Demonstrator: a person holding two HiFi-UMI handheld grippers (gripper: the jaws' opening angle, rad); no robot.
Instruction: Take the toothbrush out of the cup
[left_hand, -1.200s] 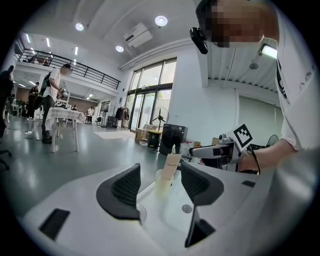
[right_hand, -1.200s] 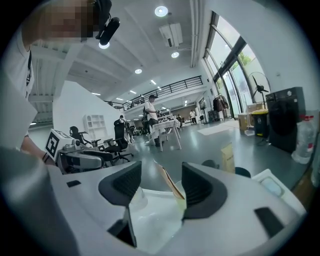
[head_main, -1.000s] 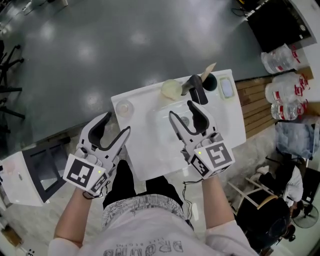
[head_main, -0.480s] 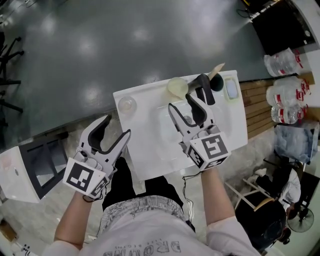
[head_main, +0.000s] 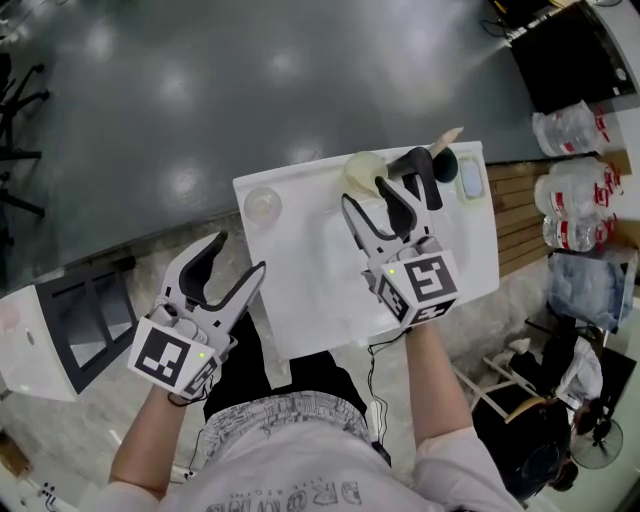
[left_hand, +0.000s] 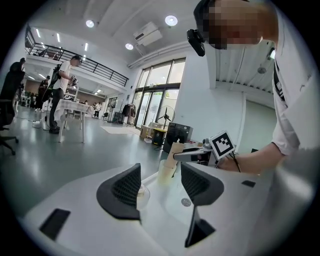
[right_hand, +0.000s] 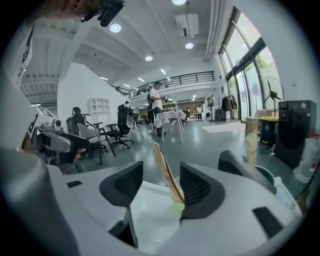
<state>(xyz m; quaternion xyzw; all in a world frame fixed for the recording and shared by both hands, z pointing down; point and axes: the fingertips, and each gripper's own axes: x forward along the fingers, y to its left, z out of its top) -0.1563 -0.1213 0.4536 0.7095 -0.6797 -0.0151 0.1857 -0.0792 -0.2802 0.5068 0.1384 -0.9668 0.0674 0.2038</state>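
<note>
While my right tongs hang spread, jaws just narrowing with nothing pinched between them, the toothbrush stands in the cup just ahead at twelve o'clock, leaning toward eleven; they sit nearer it than a second ago, and my left tongs wait released, farther off at seven

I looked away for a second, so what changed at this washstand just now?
The right tongs moved forward to the pale cup, and their jaws have just been closing slightly. The toothbrush shows between them, not gripped. Nothing was taken or let go. The left tongs stayed open beside the white washstand; cup and toothbrush did not move.
</note>
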